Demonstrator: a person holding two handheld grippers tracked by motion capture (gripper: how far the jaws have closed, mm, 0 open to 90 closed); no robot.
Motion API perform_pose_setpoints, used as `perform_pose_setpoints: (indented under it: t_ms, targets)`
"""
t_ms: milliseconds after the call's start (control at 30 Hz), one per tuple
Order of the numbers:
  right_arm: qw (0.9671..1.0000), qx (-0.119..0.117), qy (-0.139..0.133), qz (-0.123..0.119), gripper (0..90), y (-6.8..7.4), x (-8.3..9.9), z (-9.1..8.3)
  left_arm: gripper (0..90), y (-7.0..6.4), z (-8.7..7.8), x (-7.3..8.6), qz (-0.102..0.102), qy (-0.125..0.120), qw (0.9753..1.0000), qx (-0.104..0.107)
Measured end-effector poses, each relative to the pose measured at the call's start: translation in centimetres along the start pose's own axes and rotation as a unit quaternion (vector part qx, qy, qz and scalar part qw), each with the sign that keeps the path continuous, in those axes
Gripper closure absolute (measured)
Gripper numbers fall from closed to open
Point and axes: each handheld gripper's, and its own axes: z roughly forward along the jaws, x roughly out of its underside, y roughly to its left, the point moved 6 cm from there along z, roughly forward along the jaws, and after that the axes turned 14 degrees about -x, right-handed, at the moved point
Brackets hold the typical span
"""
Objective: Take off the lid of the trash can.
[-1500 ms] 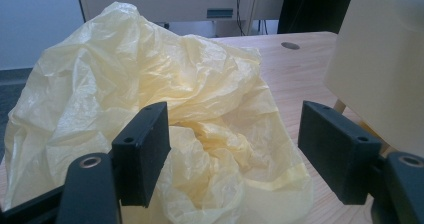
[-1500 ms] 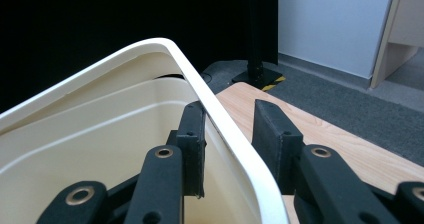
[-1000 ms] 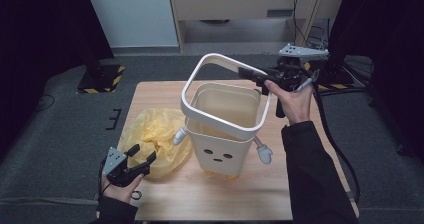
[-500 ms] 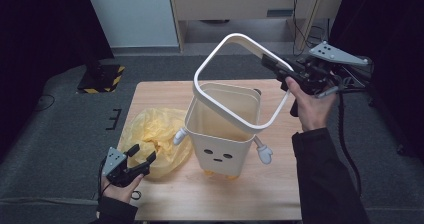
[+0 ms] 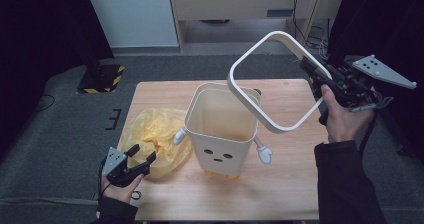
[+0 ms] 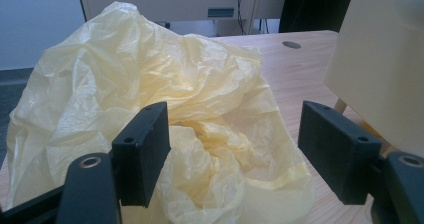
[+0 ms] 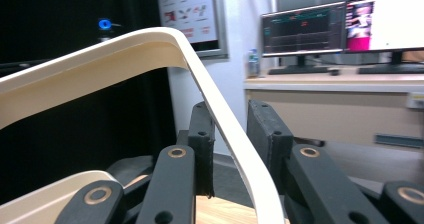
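Note:
A cream bin with a face, little arms and feet stands upright mid-table, its top open. My right gripper is shut on the bin's cream rim ring, held tilted in the air above and to the right of the bin. In the right gripper view the ring passes between the jaws of the right gripper. A crumpled yellow plastic bag lies left of the bin. My left gripper is open at the bag's near edge. In its own view the left gripper faces the bag, with the bin's wall at the right.
The wooden table has bare room in front of and to the right of the bin. On the floor at the far left sits a black-and-yellow striped base. A desk with monitors shows in the right gripper view.
The right gripper has lifted the ring off the bin's top, carried it up and to the right, and tilted it steeply. The left gripper and bag have stayed put.

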Motion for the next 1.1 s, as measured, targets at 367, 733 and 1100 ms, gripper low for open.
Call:
perform_pose_setpoints:
  t_ms: [367, 733, 1100]
  targets:
    - [0.9967, 0.078, -0.022, 0.009, 73.0, -3.8, 2.5, -4.0, 28.1, 0.0, 0.0, 0.0, -0.001, 0.001, 1.0, 0.0]
    - [0.9903, 0.133, -0.022, 0.034, 73.0, -7.1, 7.6, -6.0, 28.1, 0.0, 0.1, 0.1, -0.003, 0.002, 1.0, -0.001]
    - [0.9859, 0.161, 0.014, 0.043, 73.0, -8.7, 12.3, -6.1, 28.1, 0.0, 0.1, 0.1, -0.002, 0.002, 1.0, -0.001]
